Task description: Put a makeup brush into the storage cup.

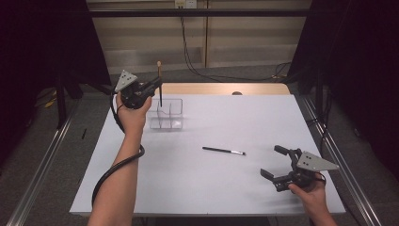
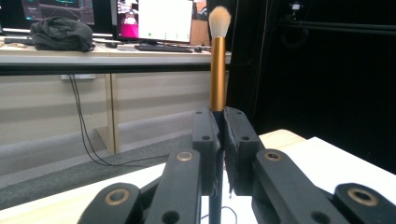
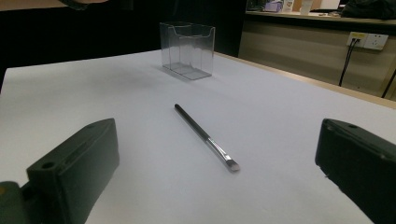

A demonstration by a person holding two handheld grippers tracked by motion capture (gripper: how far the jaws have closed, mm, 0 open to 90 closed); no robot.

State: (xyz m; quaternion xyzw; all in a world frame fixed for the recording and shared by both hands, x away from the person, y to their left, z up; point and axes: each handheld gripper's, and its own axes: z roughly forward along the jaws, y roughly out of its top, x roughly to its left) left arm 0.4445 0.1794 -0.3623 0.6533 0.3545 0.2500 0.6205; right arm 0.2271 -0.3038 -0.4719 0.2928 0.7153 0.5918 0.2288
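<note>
High view: left gripper [image 1: 155, 87], jaws pinching the gold-handled brush [image 1: 160, 80] upright above the clear organizer [image 1: 166, 114], not yet dropped in; flat brush [image 1: 224, 150] lies mid-table untouched, right gripper [image 1: 275, 162] jaws spread beside it.

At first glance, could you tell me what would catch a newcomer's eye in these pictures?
Most striking is the makeup brush with a gold ferrule and pale bristles, held upright in the shut left gripper above the clear acrylic organizer at the table's far left. Next comes the slim black brush lying flat mid-table, with the open right gripper resting near the front right corner.
</note>
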